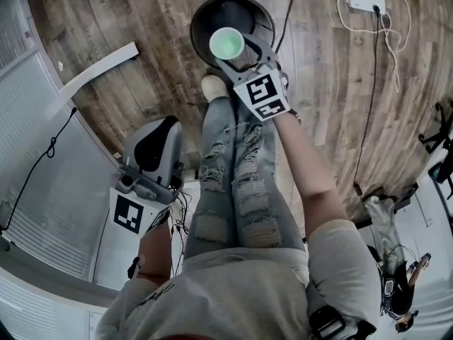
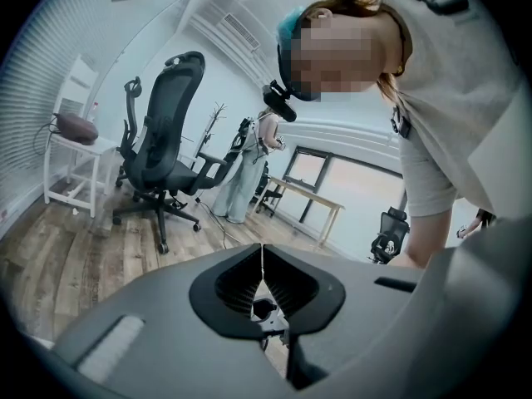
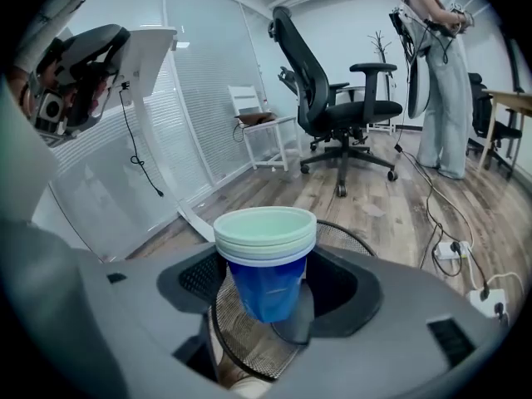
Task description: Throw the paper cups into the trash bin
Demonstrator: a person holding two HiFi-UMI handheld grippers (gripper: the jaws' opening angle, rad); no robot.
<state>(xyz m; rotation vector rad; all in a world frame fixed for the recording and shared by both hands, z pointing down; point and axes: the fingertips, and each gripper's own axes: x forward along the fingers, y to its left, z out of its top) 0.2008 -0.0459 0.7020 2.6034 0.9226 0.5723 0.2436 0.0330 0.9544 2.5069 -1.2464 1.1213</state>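
right gripper [image 3: 270,288]: jaws squeeze the blue sides of the paper cups [image 3: 266,252] and hold them up.
paper cups: a stack, standing straight, pale green rims, right over the trash bin [image 1: 203,21].
trash bin: round, black mesh, on the wood floor [image 1: 141,20] by a shoe [image 1: 213,86].
left gripper [image 2: 263,274]: jaws pressed together, nothing in them.

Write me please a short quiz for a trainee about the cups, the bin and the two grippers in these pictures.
1. True or false: the left gripper has its jaws together, holding nothing.
2. The right gripper holds the stacked paper cups above: A) the trash bin B) an office chair C) a white shelf.
3. What colour is the outer cup's wall?
Key: 1 true; 2 A; 3 blue.
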